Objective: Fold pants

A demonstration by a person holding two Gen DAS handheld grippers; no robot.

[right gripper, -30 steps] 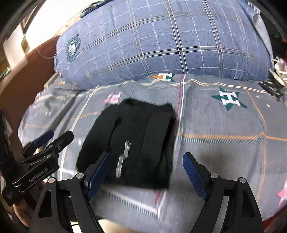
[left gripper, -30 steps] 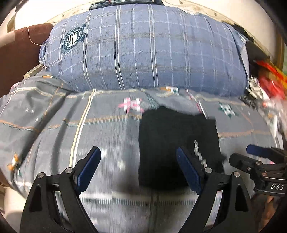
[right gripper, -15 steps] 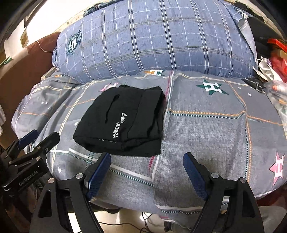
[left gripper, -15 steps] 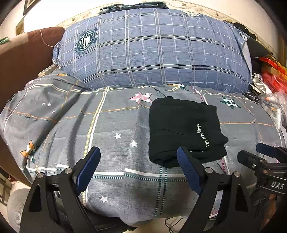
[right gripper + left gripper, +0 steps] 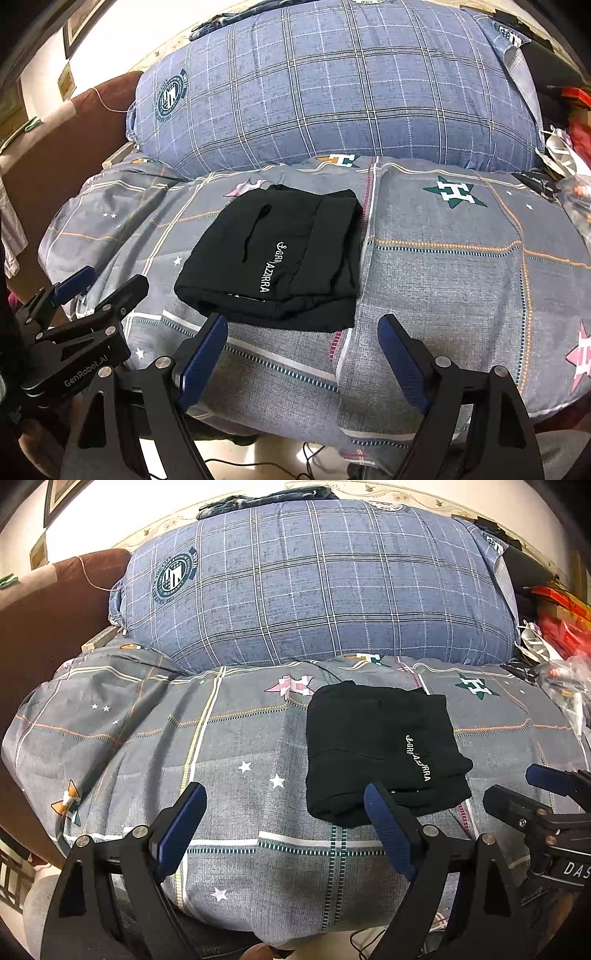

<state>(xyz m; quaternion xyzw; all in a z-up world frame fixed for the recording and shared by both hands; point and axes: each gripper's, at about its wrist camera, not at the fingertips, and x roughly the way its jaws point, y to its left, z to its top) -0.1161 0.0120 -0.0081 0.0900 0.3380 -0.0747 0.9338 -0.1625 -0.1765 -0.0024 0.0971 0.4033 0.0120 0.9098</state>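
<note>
Both hand-held grippers, left [image 5: 282, 821] and right [image 5: 303, 347], I note spread apart, empty, just short of the folded black pants [image 5: 280, 258] on the bed [image 5: 461, 280].

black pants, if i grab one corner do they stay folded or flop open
The pants would likely flop open: soft layered fabric, loose edges at the near side. Pushed, they'd probably bunch, since the bedspread is soft and wrinkled. Probably light.

1. One folded pair of black pants [image 5: 376, 746] [image 5: 280, 258].
2. One grey patterned bedspread [image 5: 229, 760] [image 5: 443, 280].
3. One blue plaid pillow [image 5: 317, 590] [image 5: 332, 92] (a round crest printed at one end).
4. Two grippers: left gripper [image 5: 284, 827] and right gripper [image 5: 303, 354], both empty.
</note>
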